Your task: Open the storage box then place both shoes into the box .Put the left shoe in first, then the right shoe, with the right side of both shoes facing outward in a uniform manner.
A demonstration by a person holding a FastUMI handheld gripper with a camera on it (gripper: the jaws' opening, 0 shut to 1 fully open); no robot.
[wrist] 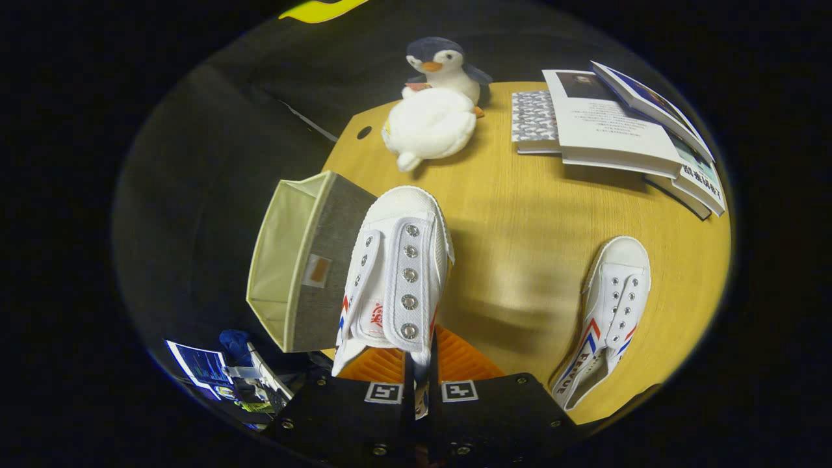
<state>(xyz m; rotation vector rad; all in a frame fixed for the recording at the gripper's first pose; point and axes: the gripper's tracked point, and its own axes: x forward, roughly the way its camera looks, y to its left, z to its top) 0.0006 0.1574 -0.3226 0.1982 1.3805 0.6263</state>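
Clearly the gripper [421, 364] hangs above the table [533, 260], jaws clamped on a white shoe [396, 279] beside the storage box [305, 260].

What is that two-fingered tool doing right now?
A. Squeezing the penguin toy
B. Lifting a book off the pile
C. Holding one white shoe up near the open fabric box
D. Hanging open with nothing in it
C: the gripper is closed on the white shoe, raised beside the open box, while the other shoe lies on the table.
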